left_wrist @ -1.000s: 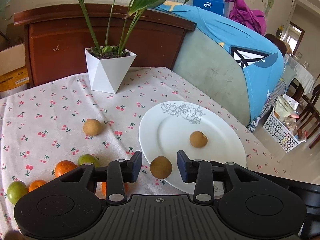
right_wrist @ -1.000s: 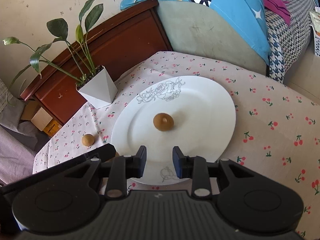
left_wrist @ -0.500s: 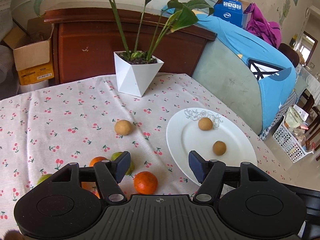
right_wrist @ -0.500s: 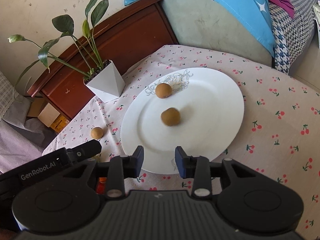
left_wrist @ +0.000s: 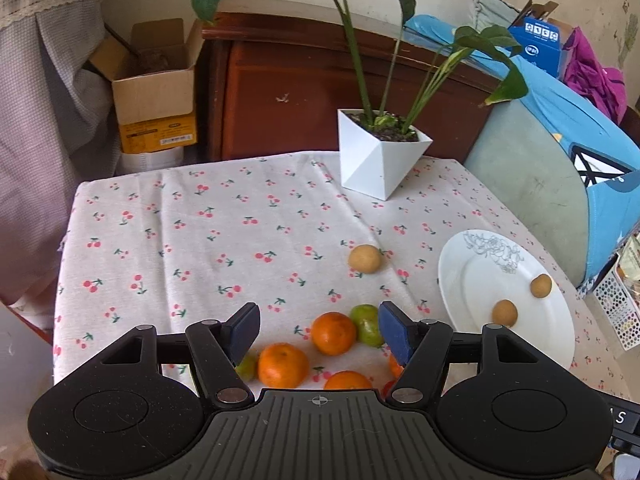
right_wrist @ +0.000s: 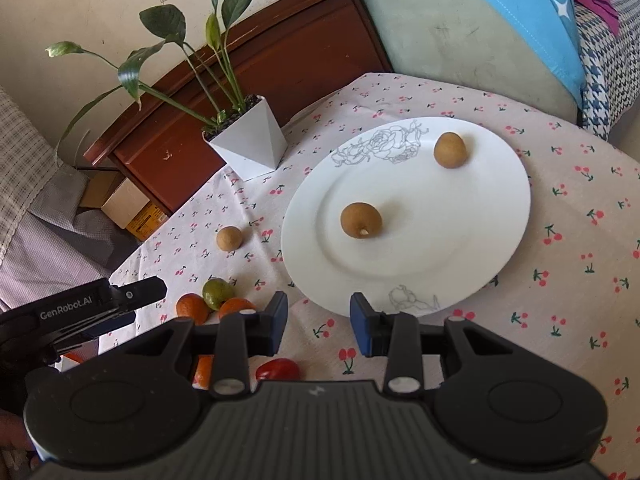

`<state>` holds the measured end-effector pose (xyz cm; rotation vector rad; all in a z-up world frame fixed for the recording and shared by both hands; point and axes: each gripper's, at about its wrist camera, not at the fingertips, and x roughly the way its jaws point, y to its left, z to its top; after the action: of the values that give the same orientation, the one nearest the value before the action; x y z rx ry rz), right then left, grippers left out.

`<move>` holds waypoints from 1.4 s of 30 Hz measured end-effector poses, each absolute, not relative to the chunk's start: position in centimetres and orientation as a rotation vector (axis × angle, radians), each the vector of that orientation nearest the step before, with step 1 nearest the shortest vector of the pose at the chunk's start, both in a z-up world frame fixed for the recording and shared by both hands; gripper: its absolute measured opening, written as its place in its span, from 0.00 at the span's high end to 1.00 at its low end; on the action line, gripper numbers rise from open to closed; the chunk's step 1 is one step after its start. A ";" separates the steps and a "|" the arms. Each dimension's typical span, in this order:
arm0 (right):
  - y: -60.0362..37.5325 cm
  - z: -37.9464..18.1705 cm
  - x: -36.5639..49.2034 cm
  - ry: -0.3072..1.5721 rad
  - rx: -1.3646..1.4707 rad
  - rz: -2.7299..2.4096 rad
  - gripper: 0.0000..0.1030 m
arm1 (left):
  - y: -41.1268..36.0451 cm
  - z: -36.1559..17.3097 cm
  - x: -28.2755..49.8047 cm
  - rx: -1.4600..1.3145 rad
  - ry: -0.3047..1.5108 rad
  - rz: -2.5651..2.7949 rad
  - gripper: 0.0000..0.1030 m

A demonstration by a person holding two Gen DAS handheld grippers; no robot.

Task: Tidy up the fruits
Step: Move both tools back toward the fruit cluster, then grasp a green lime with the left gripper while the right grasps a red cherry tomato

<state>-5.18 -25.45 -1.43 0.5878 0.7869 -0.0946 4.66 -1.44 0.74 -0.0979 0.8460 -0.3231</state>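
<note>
Now | left gripper (left_wrist: 318, 334) agape over oranges (left_wrist: 333, 333) | plate (left_wrist: 472, 280) rightward

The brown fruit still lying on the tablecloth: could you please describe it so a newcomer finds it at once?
Start at the white plant pot, then move toward the white plate. The lone brown fruit lies on the cloth between them, left of the plate; its two lookalikes sit on the plate, and the nearer cluster is orange and green.

Ahead of the tool, a white potted plant (left_wrist: 382, 160) stands on the desk's cherry-print cloth (left_wrist: 200, 240); a cardboard box (left_wrist: 154, 88) sits far left beyond.
</note>
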 end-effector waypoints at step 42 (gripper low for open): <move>-20.4 -3.1 -5.3 0.866 0.399 0.007 0.65 | 1.4 -3.6 2.9 0.093 0.804 -0.228 0.38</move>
<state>-5.31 -20.41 -3.07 0.3992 0.8661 0.0068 2.86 1.40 -3.63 0.0935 0.8044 -0.2276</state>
